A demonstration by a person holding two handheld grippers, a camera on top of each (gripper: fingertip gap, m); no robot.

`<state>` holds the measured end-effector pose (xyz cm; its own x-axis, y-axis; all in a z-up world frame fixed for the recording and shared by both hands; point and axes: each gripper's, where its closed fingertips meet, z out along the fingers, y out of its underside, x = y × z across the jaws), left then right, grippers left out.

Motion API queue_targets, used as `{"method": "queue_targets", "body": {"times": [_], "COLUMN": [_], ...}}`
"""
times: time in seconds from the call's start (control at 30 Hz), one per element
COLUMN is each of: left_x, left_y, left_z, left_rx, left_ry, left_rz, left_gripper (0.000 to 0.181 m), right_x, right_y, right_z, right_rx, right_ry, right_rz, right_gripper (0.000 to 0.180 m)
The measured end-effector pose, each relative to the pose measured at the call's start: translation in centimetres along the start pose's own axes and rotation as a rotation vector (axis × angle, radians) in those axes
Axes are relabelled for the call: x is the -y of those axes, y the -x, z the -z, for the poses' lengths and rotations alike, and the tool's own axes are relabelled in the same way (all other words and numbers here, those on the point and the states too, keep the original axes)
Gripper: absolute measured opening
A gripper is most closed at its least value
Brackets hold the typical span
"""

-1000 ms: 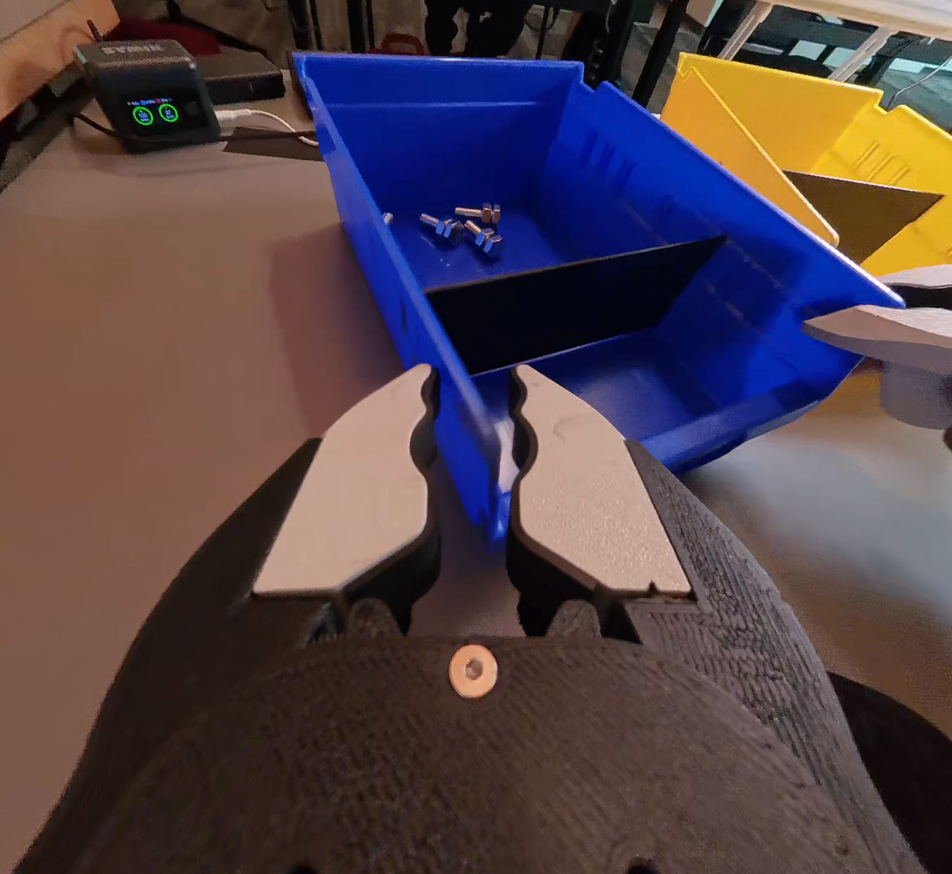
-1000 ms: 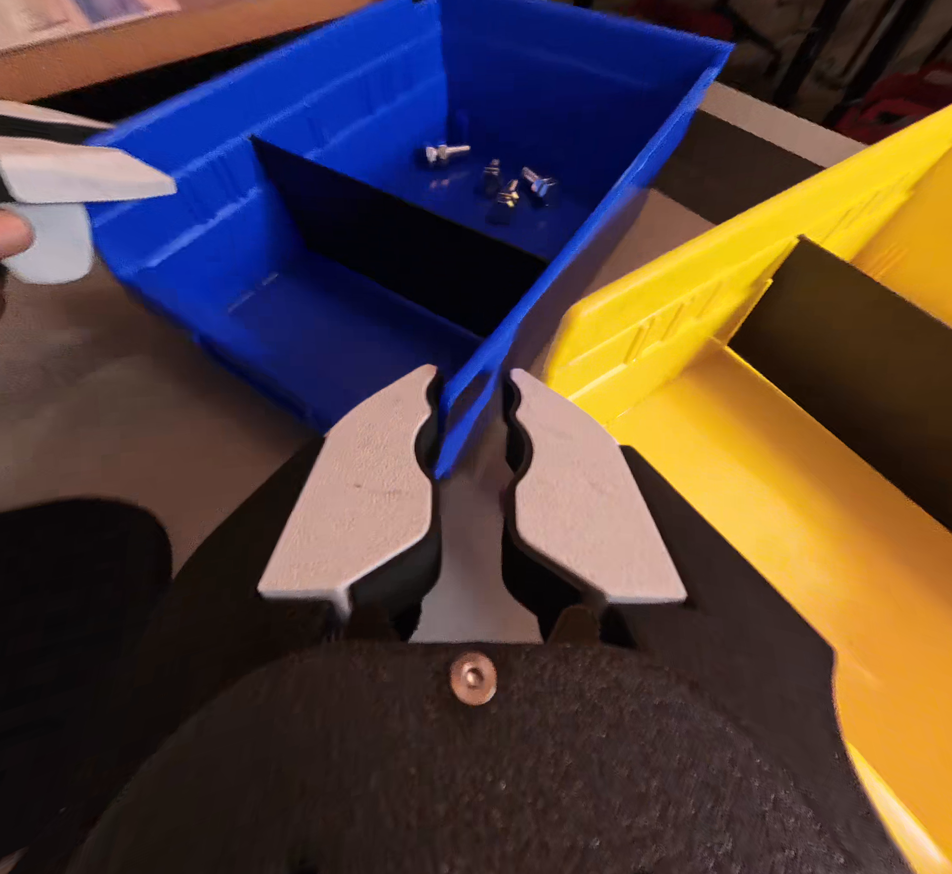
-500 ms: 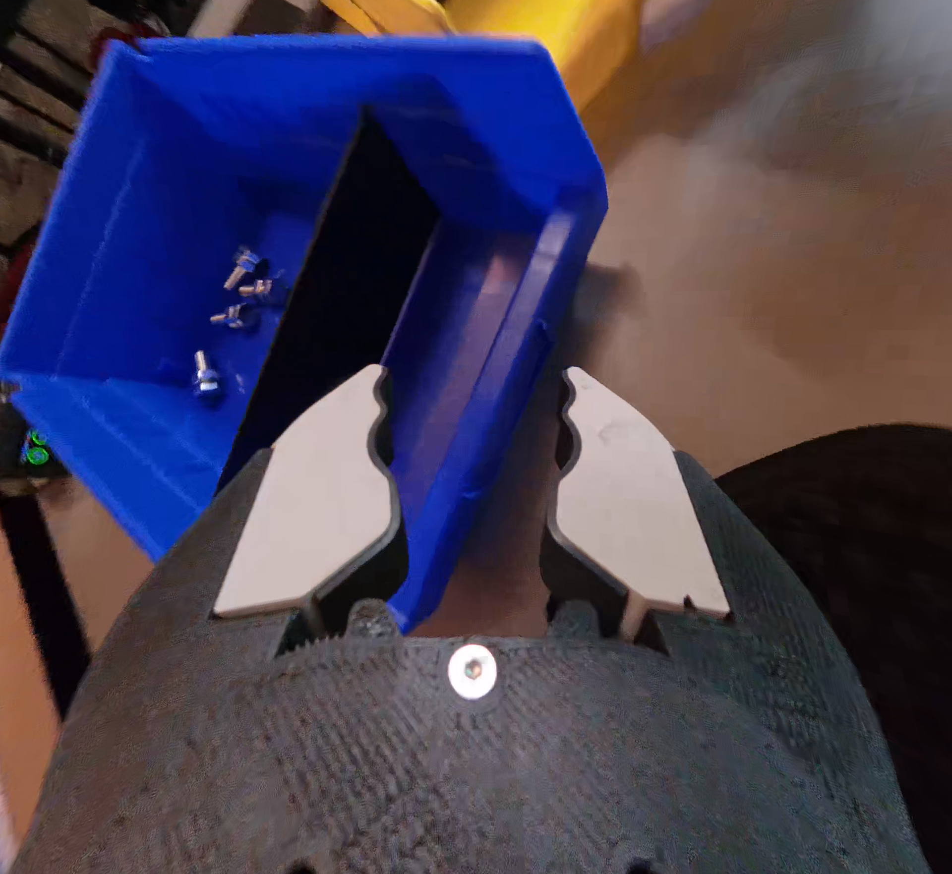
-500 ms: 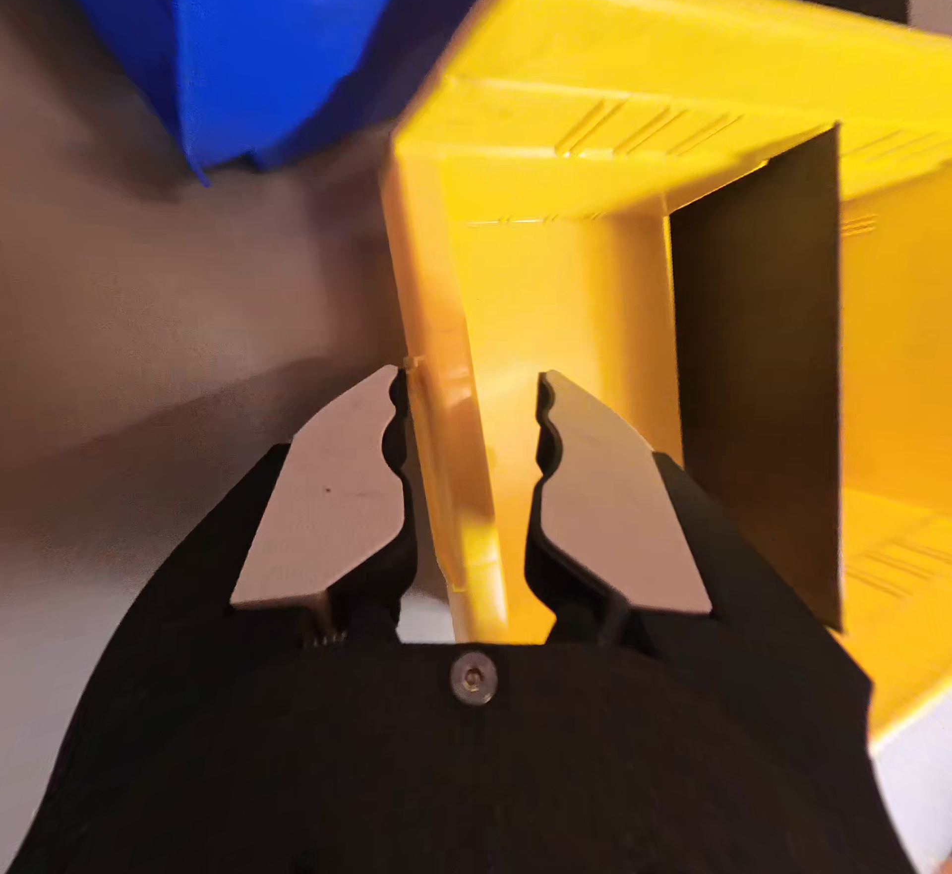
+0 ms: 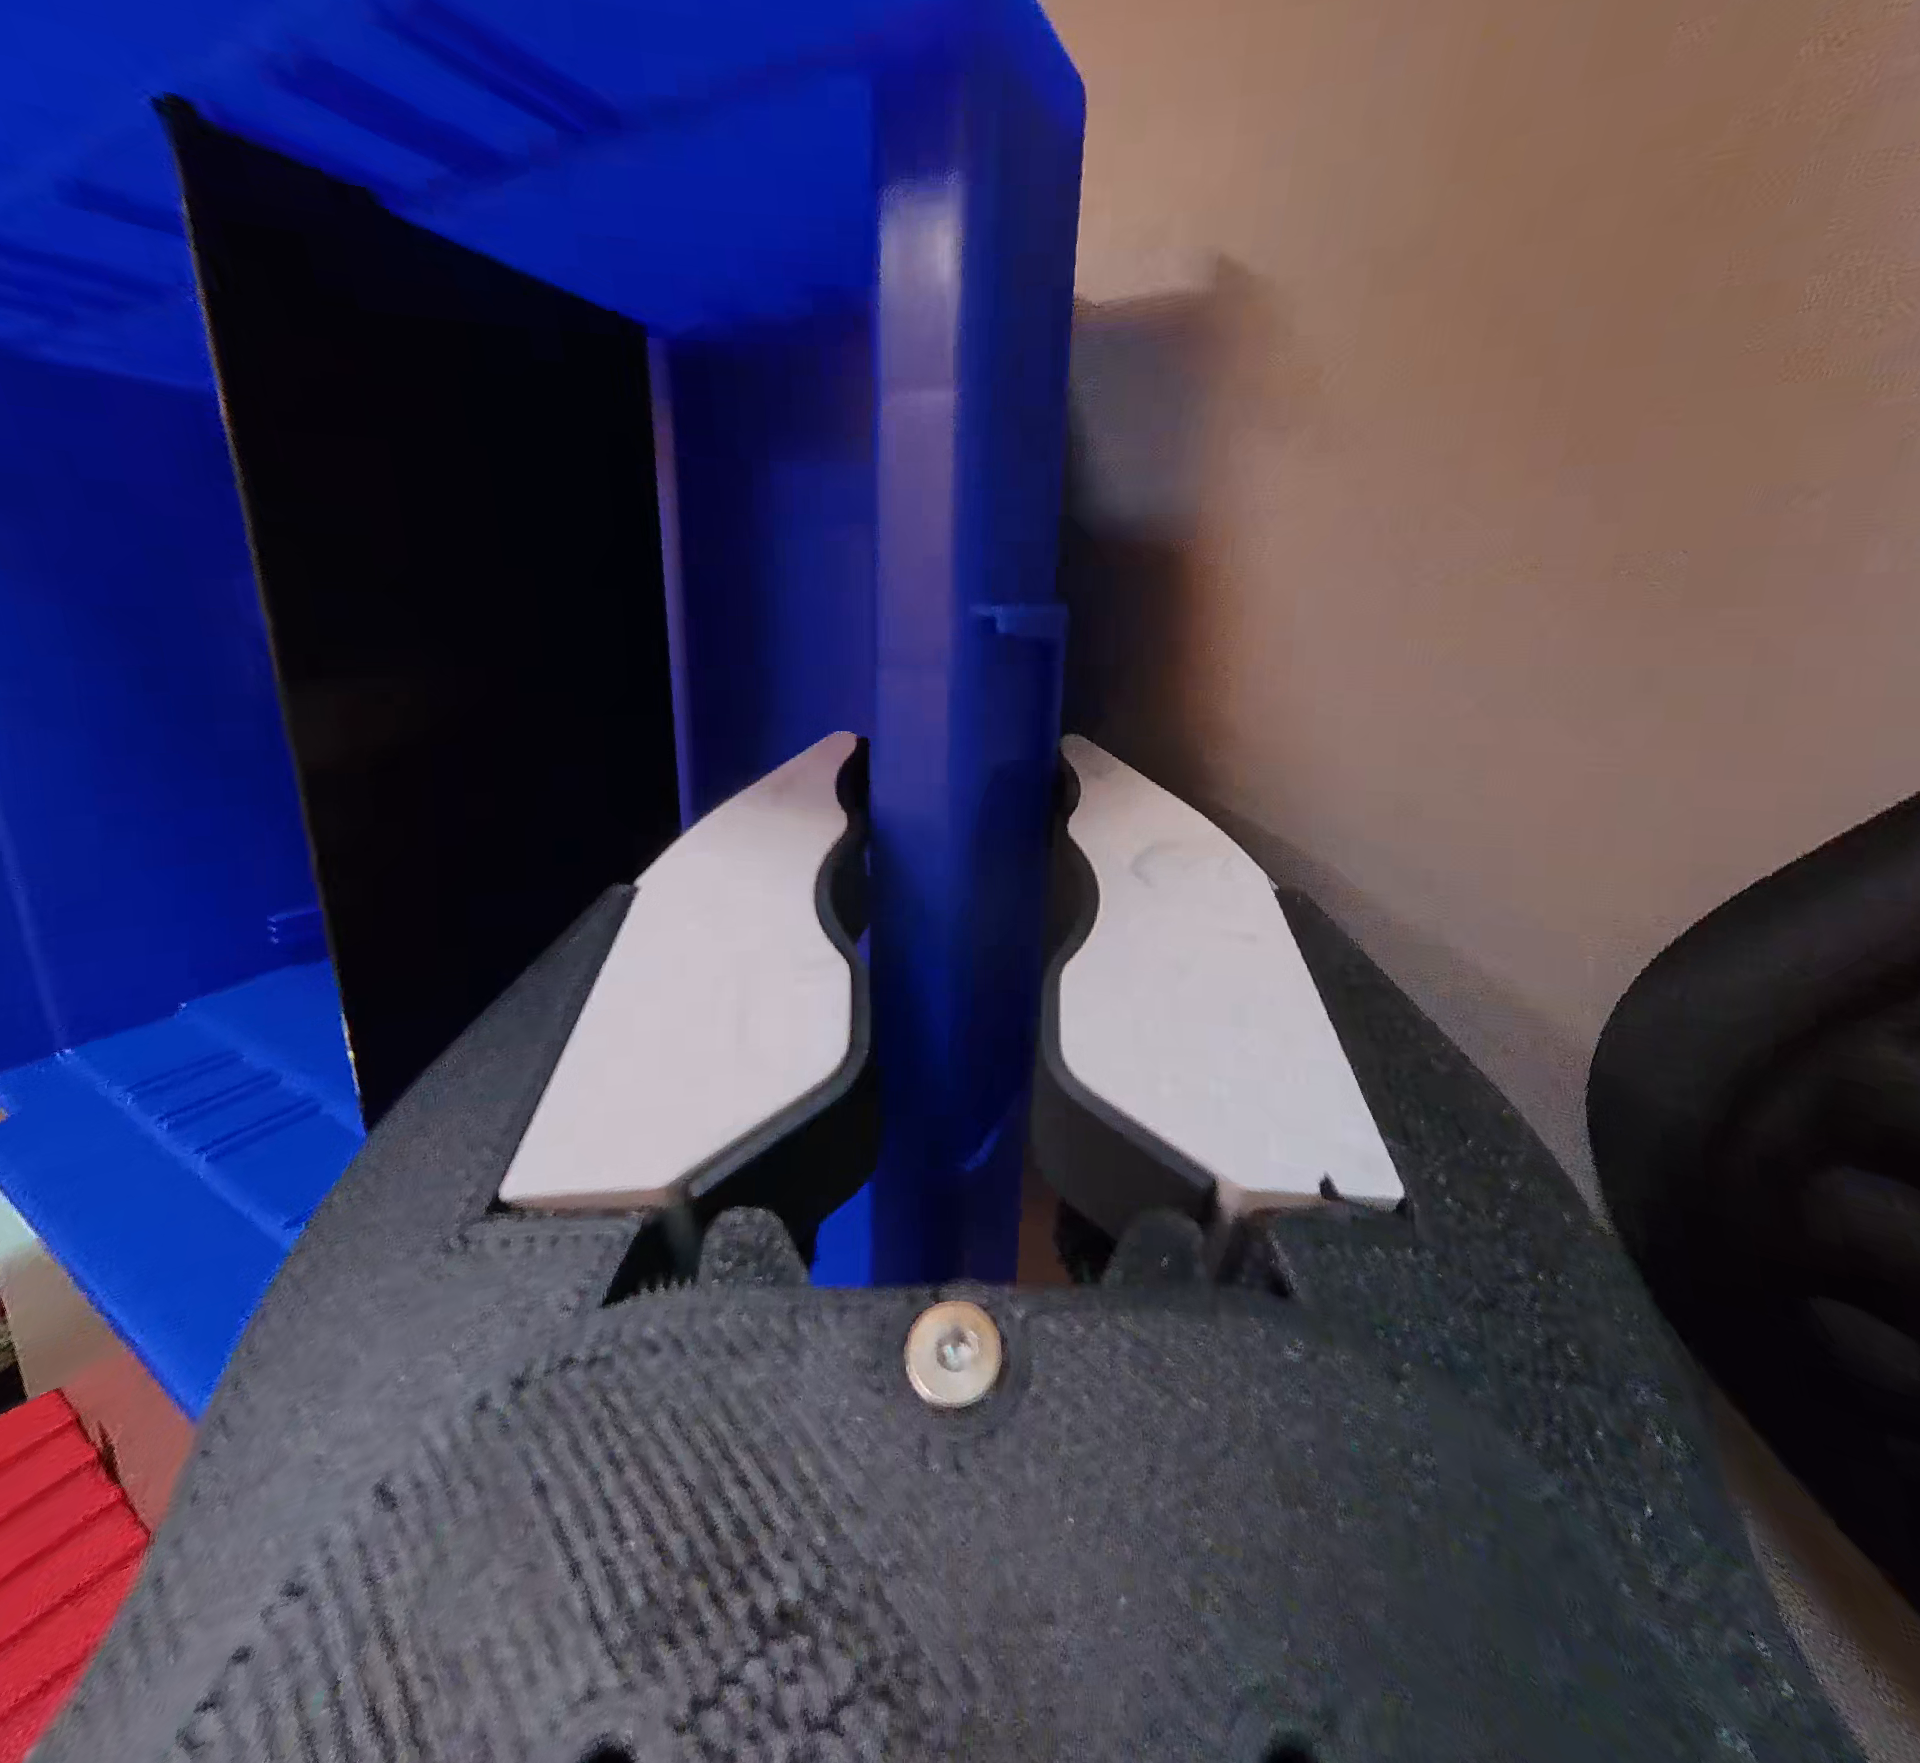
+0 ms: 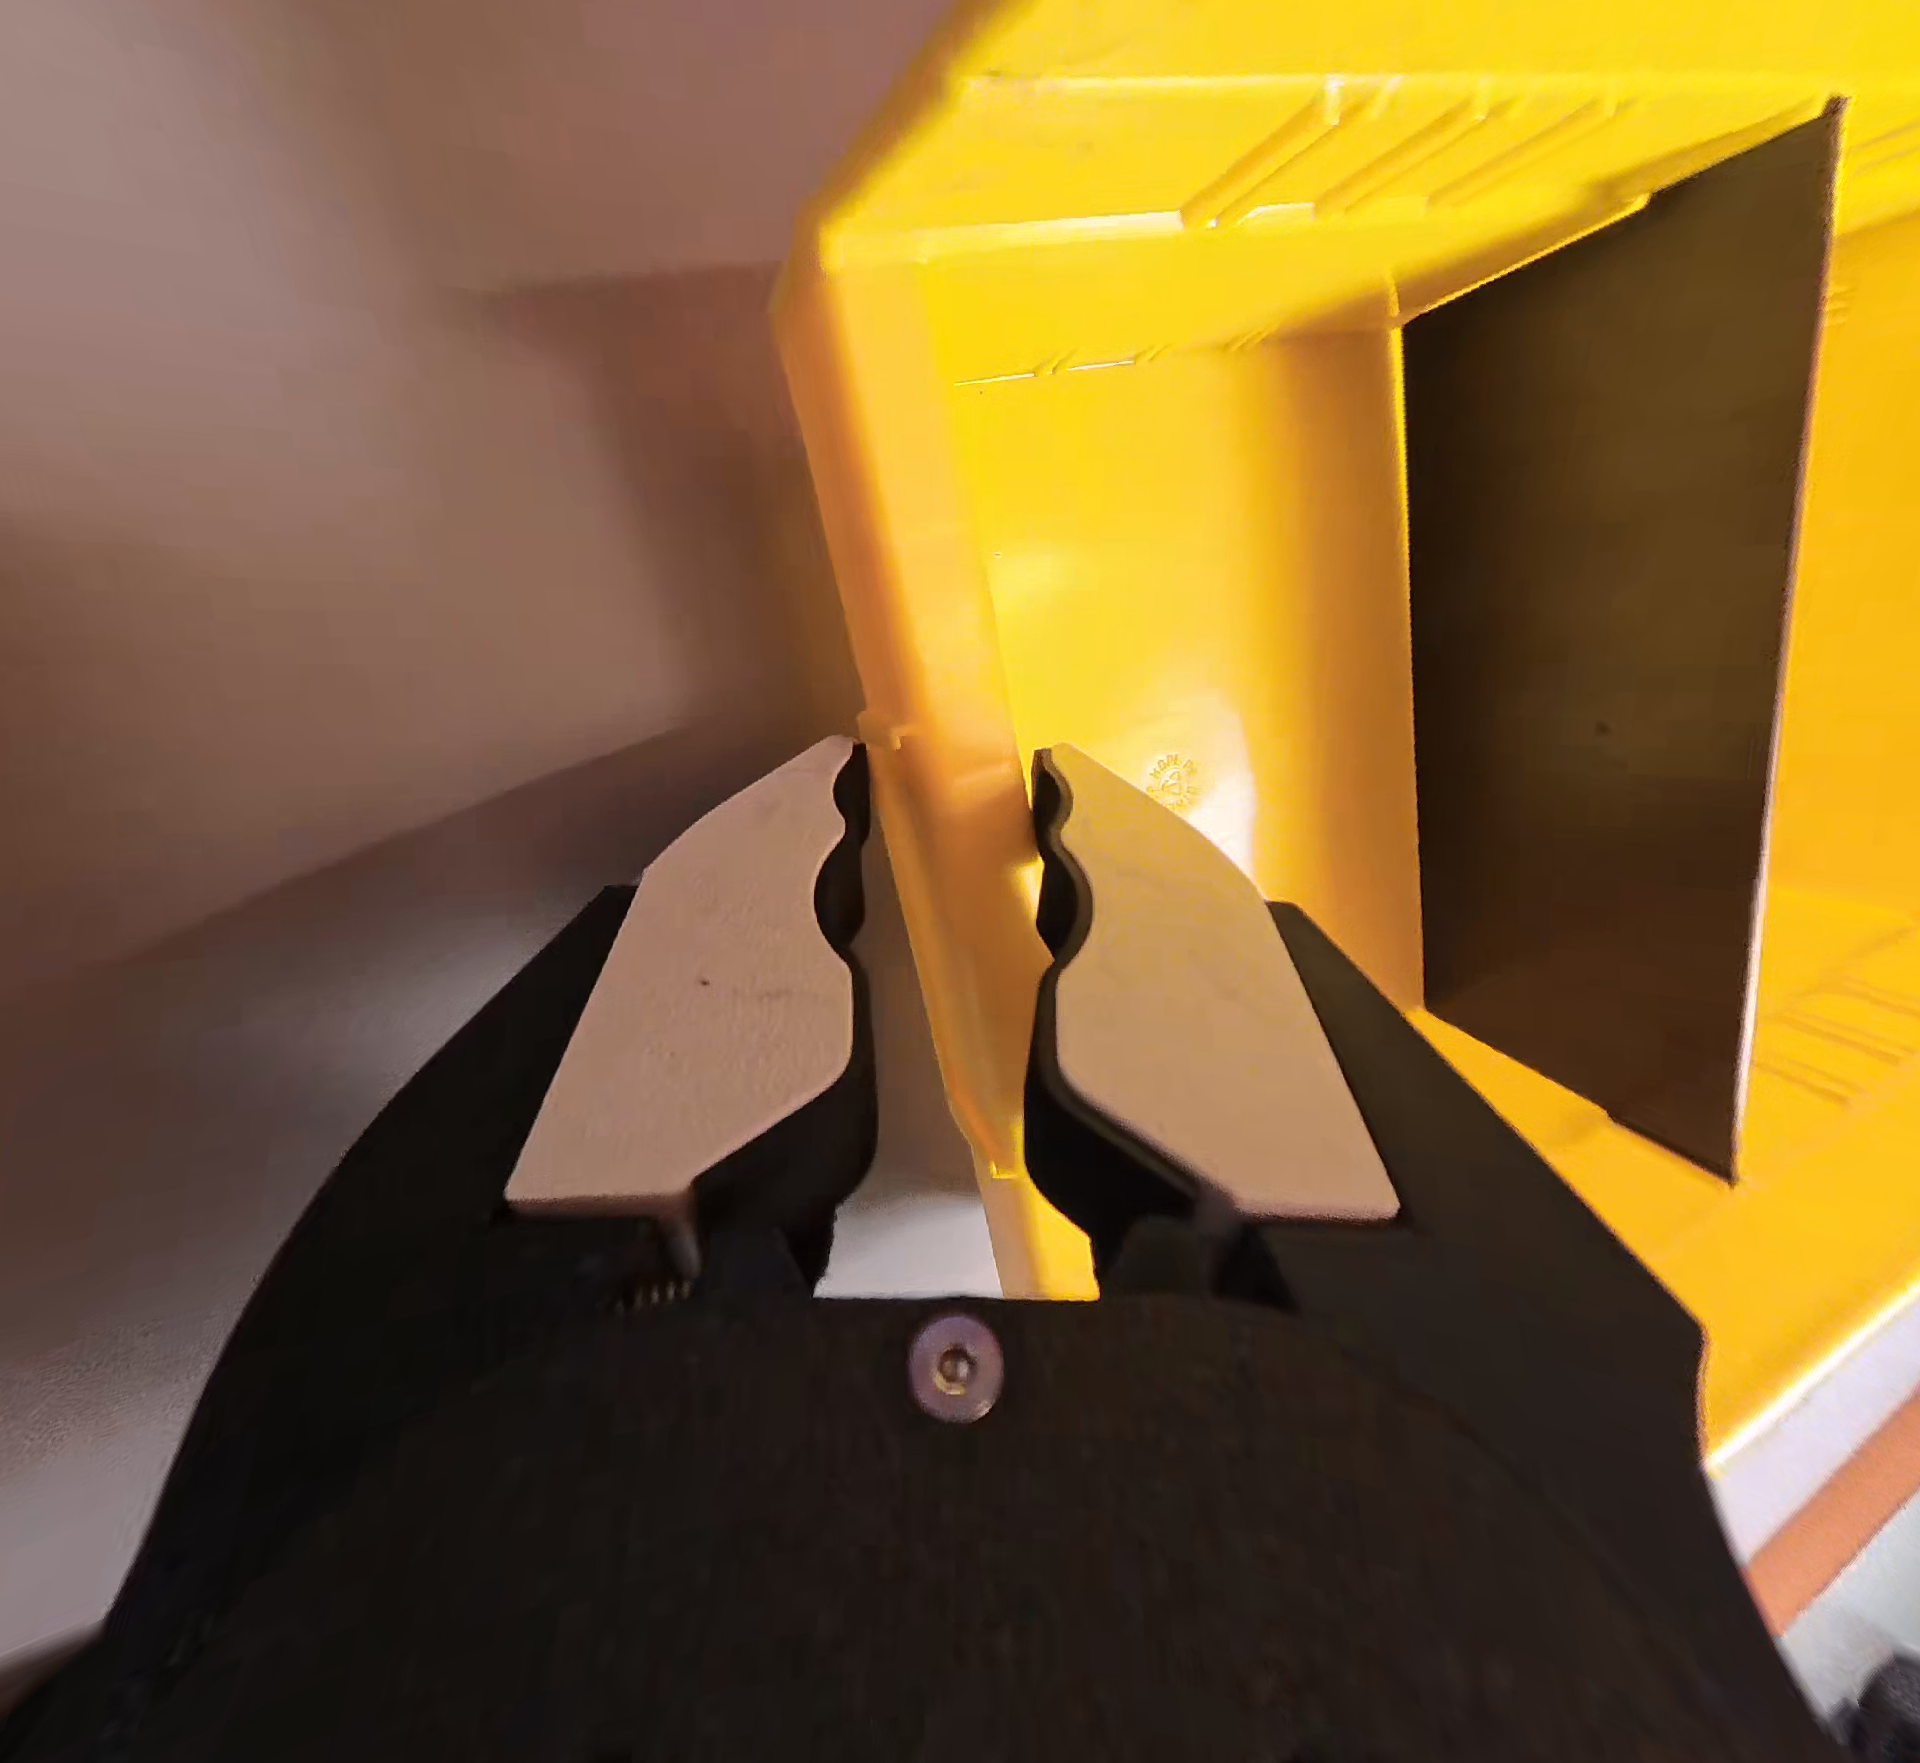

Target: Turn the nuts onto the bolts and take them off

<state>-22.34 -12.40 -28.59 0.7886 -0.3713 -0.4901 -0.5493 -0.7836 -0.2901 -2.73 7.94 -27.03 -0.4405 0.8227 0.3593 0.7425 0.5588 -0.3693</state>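
In the left wrist view my left gripper [image 5: 958, 757] is shut on the front rim [image 5: 966, 466] of the blue bin [image 5: 520, 30], with one finger inside the bin and one outside. A black divider [image 5: 436, 570] stands inside the bin. In the right wrist view my right gripper [image 6: 945, 757] is shut on the front rim [image 6: 914, 518] of the yellow bin [image 6: 1195, 155], which has a dark divider [image 6: 1610, 622]. No bolts or nuts show in either view.
The bins rest on a brown-grey table [image 5: 1455, 363], which also shows in the right wrist view [image 6: 364, 363]. A red ridged object [image 5: 52, 1526] lies at the lower left. A black gloved hand or sleeve [image 5: 1787, 1142] is at the right edge. Across from one pair of fingers to the other is roughly 30 cm.
Both grippers let go of the blue bin's side walls. The left moved to its front rim and the right to the yellow bin's front rim. Both then closed on those rims.
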Motion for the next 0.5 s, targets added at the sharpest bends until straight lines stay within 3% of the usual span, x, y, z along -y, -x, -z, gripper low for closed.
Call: {"method": "queue_targets", "body": {"times": [0.03, 0.23, 0.5], "left_x": [0.1, 0.3, 0.5], "left_y": [0.0, 0.8, 3.0], "left_z": [0.0, -0.6, -2.1], "left_rx": [-0.001, -0.025, -0.018], "left_ry": [-0.004, 0.001, 0.004], "left_rz": [-0.009, -0.007, 0.007], "left_gripper": [0.032, 0.031, 0.031], "right_x": [-1.4, -8.6, -14.1], "right_y": [-0.2, -3.4, -9.1], "right_z": [0.5, 2.1, 1.8], "right_rx": [-0.009, -0.083, -0.13], "right_ry": [0.01, 0.077, 0.111], "right_rz": [-0.014, -0.138, -0.227], "right_gripper": [0.029, 0.028, 0.027]}}
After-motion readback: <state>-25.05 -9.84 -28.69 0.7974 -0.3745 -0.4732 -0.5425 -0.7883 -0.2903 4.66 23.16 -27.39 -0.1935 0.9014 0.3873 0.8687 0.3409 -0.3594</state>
